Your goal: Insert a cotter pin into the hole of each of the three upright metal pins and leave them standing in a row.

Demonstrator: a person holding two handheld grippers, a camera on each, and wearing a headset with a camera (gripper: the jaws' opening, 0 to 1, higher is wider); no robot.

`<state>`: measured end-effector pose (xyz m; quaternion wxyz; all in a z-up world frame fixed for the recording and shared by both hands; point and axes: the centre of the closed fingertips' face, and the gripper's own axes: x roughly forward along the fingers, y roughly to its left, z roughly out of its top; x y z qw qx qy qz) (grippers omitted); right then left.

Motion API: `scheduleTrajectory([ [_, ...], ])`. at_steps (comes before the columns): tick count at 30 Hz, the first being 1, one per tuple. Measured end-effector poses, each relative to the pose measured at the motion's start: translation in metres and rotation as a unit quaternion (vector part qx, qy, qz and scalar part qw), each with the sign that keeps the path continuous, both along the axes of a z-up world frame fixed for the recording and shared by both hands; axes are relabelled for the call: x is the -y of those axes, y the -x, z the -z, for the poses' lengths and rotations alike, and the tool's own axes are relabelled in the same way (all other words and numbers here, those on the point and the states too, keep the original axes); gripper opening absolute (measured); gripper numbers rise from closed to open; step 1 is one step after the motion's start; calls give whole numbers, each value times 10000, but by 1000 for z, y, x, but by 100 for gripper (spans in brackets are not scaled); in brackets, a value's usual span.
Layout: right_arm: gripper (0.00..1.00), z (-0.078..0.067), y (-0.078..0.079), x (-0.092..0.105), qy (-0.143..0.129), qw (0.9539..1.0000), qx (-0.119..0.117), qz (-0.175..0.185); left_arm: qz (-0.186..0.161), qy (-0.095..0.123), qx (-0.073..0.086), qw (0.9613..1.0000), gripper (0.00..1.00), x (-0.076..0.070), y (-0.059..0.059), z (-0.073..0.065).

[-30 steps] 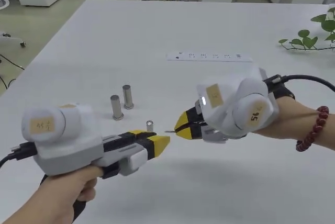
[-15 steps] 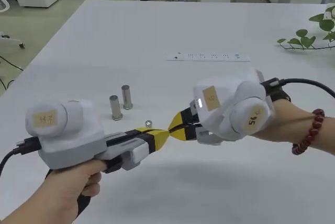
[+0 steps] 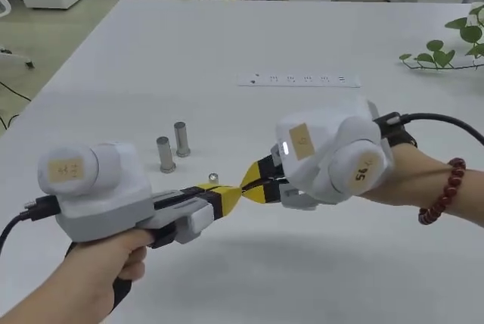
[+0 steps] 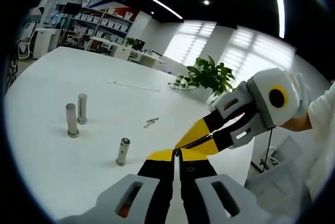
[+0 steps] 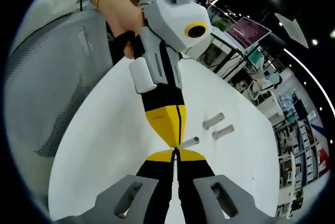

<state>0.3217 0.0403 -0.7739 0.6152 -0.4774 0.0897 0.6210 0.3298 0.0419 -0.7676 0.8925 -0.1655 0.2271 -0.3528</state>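
Note:
Three short metal pins stand on the white table (image 3: 227, 44): two close together (image 3: 163, 155) (image 3: 181, 139) and a third (image 3: 213, 179) nearer, just behind the gripper tips. The left gripper view shows them too (image 4: 71, 120) (image 4: 82, 108) (image 4: 122, 151). My left gripper (image 3: 237, 194) is shut, and its yellow tip touches the tip of my right gripper (image 3: 247, 185), also shut. The thin cotter pin in the right gripper is hidden where the tips meet (image 5: 176, 153). The grippers hover above the table, right of the nearest pin.
Loose cotter pins (image 4: 151, 123) lie on the table beyond the nearest pin. A white power strip (image 3: 299, 79) lies further back, and a green plant (image 3: 454, 44) reaches in at the far right edge. Office chairs and cabinets stand beyond the table.
The two grippers have closed the gap between them: a second ago the right gripper's cotter pin pointed at the left tip across a small space, and now the tips touch.

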Motion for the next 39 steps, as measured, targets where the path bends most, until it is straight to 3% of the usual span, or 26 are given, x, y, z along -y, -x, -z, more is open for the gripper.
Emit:
scheduleTrajectory([
  [15, 5, -4, -7, -1, -313, 9992, -134, 205, 71, -149, 229, 9996, 0, -2, -2, -6],
  [20, 7, -4, -10, 1, -448, 9979, -287, 377, 102, -200, 317, 9992, 0, -3, -2, -9],
  [22, 8, -3, -8, 3, -503, 9961, -542, 471, 139, -270, 371, 9989, 0, -3, -1, -8],
  [29, 13, -3, -6, 10, -879, 9811, -1467, 904, 403, -626, 667, 9950, 0, -2, 3, -7],
  [33, 16, -3, -2, 14, -1028, 9687, -2005, 1041, 772, -1135, 1090, 9845, 0, 2, 8, -7],
  [35, 16, -5, 1, 13, -1200, 9600, -2302, 1053, 889, -1184, 1173, 9820, 0, 6, 11, -7],
  [38, 17, -2, 0, 18, -1148, 9597, -2349, 1034, 1084, -1374, 1353, 9752, 0, 8, 14, -6],
  [39, 17, -1, 1, 18, -1146, 9588, -2388, 1026, 1118, -1385, 1358, 9746, 0, 9, 16, -6],
])
